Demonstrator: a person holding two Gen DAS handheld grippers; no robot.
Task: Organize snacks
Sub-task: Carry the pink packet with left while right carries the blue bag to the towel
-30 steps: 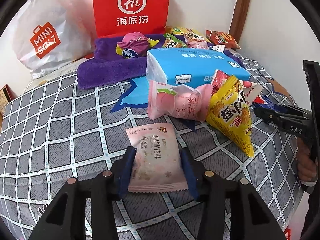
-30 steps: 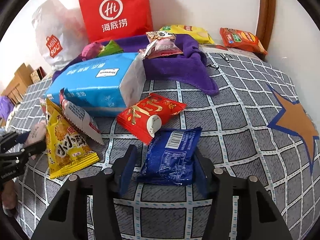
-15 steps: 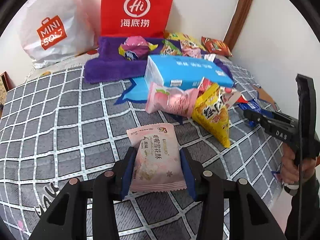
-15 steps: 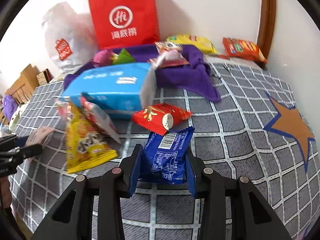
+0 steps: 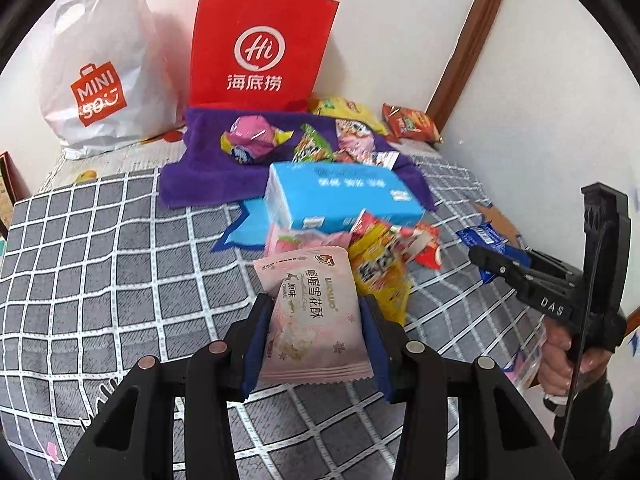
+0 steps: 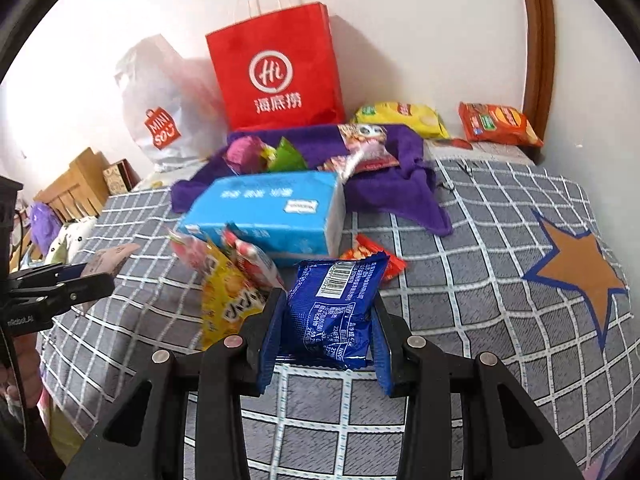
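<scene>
My left gripper is shut on a pale pink snack packet, held above the checked bedspread. In the right wrist view my right gripper is shut on a dark blue snack packet, also lifted off the bed. Each gripper shows in the other's view: the right gripper with its blue packet at the right edge, the left gripper with the pink packet at the left edge. A yellow chip bag, a red packet and a blue tissue pack lie just beyond.
A purple towel with several snacks lies behind the tissue pack. A red paper bag and a white plastic bag stand against the wall. Yellow and orange packets lie in the far right corner. Wooden furniture stands past the bed's left side.
Both grippers have risen with their packets, so the bed looks farther away. The right gripper's jaws closed onto the blue packet and lifted it off the bedspread.
</scene>
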